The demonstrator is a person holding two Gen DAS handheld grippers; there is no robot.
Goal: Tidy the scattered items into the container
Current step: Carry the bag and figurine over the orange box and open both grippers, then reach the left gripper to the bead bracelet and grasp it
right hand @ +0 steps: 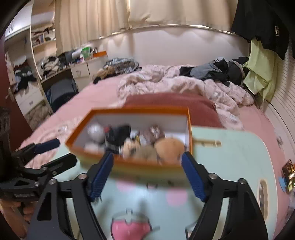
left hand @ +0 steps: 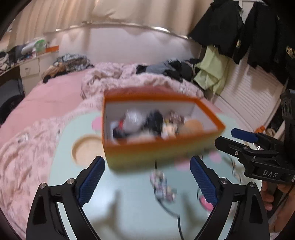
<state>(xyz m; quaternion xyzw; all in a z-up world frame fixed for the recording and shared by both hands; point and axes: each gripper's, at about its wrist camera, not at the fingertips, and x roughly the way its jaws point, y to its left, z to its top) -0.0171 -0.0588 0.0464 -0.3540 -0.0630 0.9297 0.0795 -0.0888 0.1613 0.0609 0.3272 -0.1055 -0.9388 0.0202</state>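
Orange box mid-tray, left tongs agape, mint tray bare

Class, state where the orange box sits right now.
The orange box stands on the pale green tray table on the bed, centre of both wrist views, just beyond the open left gripper.

We are in a lived-in bedroom: a bed with a pink sheet and rumpled quilt fills mid-frame, curtains hang along the top, and clothes hang at upper right.
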